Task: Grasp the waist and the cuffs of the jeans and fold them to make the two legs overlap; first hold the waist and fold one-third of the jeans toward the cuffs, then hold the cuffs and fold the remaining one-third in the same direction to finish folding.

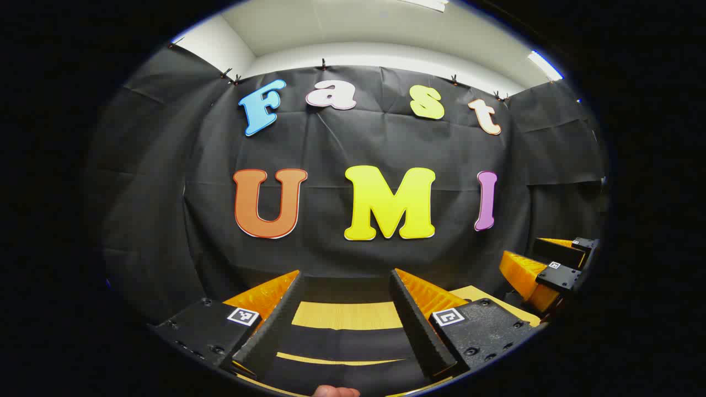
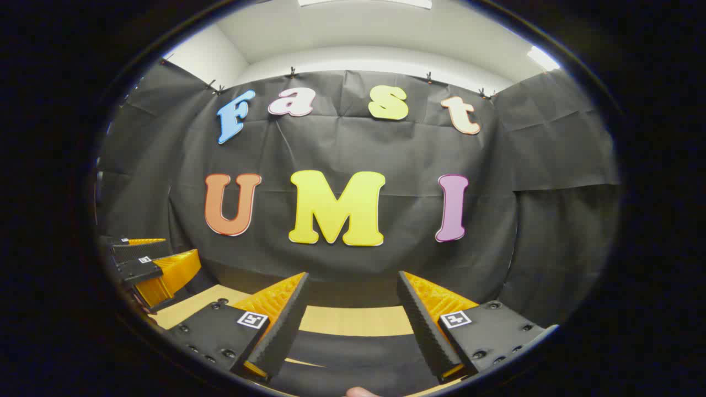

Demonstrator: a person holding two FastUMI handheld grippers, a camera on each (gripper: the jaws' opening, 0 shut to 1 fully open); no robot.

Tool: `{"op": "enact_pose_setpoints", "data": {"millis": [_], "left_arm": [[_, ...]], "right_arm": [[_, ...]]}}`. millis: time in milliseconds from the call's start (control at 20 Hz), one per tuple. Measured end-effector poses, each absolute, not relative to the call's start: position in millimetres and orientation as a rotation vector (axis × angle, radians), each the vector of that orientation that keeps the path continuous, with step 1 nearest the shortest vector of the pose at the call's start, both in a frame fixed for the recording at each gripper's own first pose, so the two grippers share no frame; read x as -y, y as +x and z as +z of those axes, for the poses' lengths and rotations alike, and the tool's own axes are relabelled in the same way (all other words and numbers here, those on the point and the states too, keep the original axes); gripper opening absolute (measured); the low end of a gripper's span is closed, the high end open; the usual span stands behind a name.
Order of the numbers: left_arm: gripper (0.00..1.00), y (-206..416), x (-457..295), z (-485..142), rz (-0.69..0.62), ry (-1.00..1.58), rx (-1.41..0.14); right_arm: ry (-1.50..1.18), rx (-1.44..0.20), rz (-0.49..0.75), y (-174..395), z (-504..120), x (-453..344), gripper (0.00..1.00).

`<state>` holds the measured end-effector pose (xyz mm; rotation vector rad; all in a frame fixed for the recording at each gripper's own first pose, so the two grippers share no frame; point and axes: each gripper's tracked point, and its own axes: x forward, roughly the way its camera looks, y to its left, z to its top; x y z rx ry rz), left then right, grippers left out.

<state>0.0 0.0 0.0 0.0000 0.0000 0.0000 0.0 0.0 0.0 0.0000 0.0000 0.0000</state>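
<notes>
Nearest the lens in the left gripper view, a fingertip (image 1: 335,392) shows at the very bottom edge, just below the left gripper (image 1: 346,309), whose two fingers stand wide apart with nothing between them. Beneath and between those fingers lies a dark cloth (image 1: 342,342) spread over a pale wooden table (image 1: 345,315); it may be the jeans, but its weave and seams cannot be made out, so I cannot say for sure. A strip of bare table shows past the cloth's far edge, and a thin line of it shows nearer through a fold.

Off to the right in that same view, the right gripper (image 1: 543,270) hangs at the table's far corner, level with the left one and well apart from it.

From the right gripper view, another fingertip (image 2: 361,392) sits at the bottom edge. Its gripper's two fingers are also spread wide and empty, hovering over the same dark cloth (image 2: 353,358) and the table (image 2: 353,321). To the left, the left gripper (image 2: 149,264) shows near the table's edge.

Behind everything hangs a black cloth wall (image 1: 386,149), with a white ceiling (image 1: 342,27) and a light strip (image 1: 543,65) above it.

No container is in sight.
</notes>
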Motion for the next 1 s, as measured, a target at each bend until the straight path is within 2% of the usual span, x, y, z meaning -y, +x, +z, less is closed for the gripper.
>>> {"op": "enact_pose_setpoints", "data": {"millis": [1000], "left_arm": [[0.98,13.8,2.6,-9.8,0.024,-0.012,-0.018]], "right_arm": [[-0.011,-0.004,-0.003,13.3,-2.9,28.2,0.96]]}}
